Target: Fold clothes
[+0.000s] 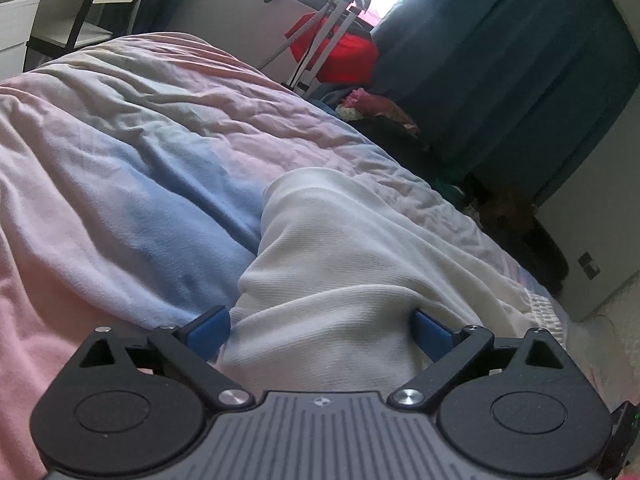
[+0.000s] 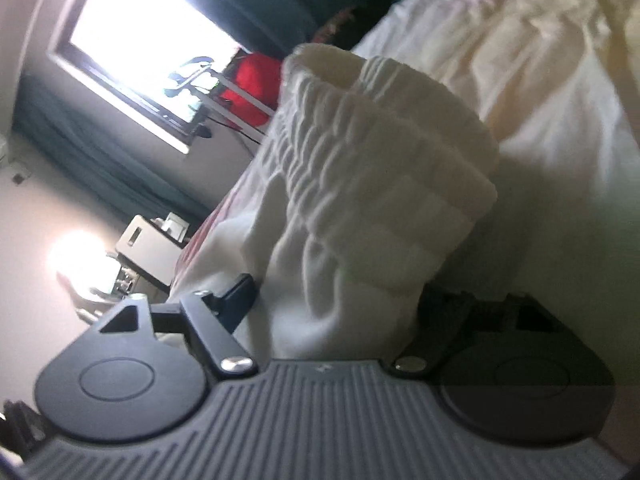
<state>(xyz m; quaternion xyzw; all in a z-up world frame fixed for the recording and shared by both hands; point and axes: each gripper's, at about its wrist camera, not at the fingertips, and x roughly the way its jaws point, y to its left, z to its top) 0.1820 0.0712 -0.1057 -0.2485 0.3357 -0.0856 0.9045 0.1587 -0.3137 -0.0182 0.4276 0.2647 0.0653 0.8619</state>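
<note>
White clothing (image 1: 332, 264) lies on a bed whose pink and blue blanket (image 1: 132, 184) fills the left and middle of the left wrist view. At the lower middle of that view, the left tool (image 1: 320, 330) has a thick bunch of the cloth between its blue fingers (image 1: 210, 330), which stand fairly far apart around it. In the right wrist view, the right tool (image 2: 332, 308) pinches the ribbed elastic end (image 2: 384, 184), which rises through the middle of the frame; its right finger is hidden behind the cloth. As I judge it, the folding is mid-way: both ends are held and bunched, with no neat flat fold visible.
</note>
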